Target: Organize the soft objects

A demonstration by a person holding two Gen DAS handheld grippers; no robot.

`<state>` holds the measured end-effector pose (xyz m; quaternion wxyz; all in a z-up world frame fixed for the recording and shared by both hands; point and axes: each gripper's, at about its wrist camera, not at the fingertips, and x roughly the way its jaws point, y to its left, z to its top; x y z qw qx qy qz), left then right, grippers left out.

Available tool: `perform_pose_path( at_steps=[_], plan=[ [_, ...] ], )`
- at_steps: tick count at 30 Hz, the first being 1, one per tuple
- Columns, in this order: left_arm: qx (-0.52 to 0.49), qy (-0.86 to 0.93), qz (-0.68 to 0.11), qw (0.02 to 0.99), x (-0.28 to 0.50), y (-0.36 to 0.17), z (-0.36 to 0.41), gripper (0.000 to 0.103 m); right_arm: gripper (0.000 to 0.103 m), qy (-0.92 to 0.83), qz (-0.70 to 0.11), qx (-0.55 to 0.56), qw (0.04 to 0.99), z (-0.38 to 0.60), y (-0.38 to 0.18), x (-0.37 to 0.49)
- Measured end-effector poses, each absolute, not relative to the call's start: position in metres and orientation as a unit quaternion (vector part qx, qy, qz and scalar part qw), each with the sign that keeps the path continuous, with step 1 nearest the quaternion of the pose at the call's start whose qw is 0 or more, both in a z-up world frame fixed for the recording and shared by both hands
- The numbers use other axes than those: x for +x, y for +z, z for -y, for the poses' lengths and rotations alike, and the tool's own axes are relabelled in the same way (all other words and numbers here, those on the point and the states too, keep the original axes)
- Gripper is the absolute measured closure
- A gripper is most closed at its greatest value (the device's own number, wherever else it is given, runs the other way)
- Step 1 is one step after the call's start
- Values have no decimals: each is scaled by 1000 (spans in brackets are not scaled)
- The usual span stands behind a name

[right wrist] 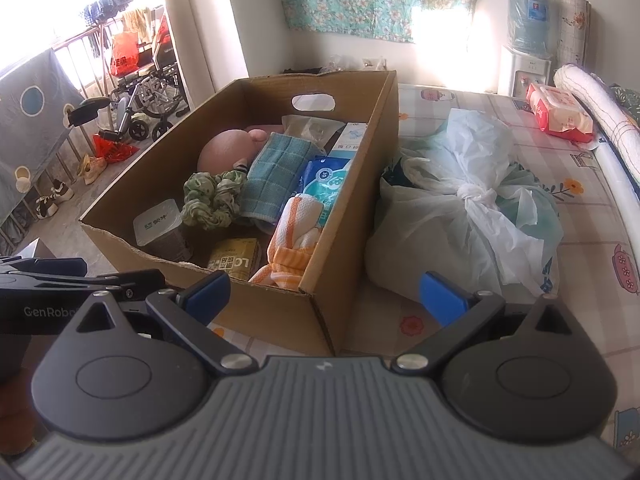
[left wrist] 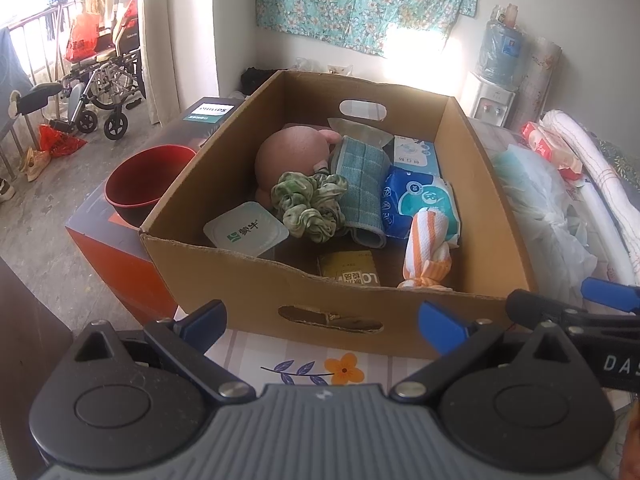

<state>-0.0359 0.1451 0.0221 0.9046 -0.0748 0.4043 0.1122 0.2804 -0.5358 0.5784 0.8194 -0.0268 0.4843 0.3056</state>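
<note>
We see both tongs spread wide and holding nothing: the left tongs (left wrist: 323, 322) hang low in the frame before the near wall of the cardboard box (left wrist: 256, 284), and the right tongs (right wrist: 325, 294) sit at the box's near right corner in their own view.

The soft things lie inside the box. The pink plush toy (left wrist: 290, 156) is half buried at the centre of the left view, its shape hard to make out. A green scrunchie (left wrist: 308, 204) rests against it, touching the teal cloth (left wrist: 360, 184). The orange-striped towel (left wrist: 426, 248) leans in the lower right of the box, covering part of the blue wipes pack (left wrist: 408, 196). The yellow packet (left wrist: 352, 270) is cut off by the box's torn near rim; we read only "LC" on it. The white tub (left wrist: 246, 230) bears Chinese characters too small to read.

At centre right of the right view, a knotted plastic bag (right wrist: 468, 208) lies just beside the box on the patterned bed sheet (right wrist: 592, 216). "GenRobot" shows partly on the other tool at the left edge. Bare sheet shows between bag and tongs.
</note>
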Motion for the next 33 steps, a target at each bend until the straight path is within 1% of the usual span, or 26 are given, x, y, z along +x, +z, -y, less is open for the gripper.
perform_pose_path(
  at_steps=[33],
  plan=[
    [-70,120,-411,901,-33,19,-139,1,1,303,-497,-22,813,539,570,284]
  ],
)
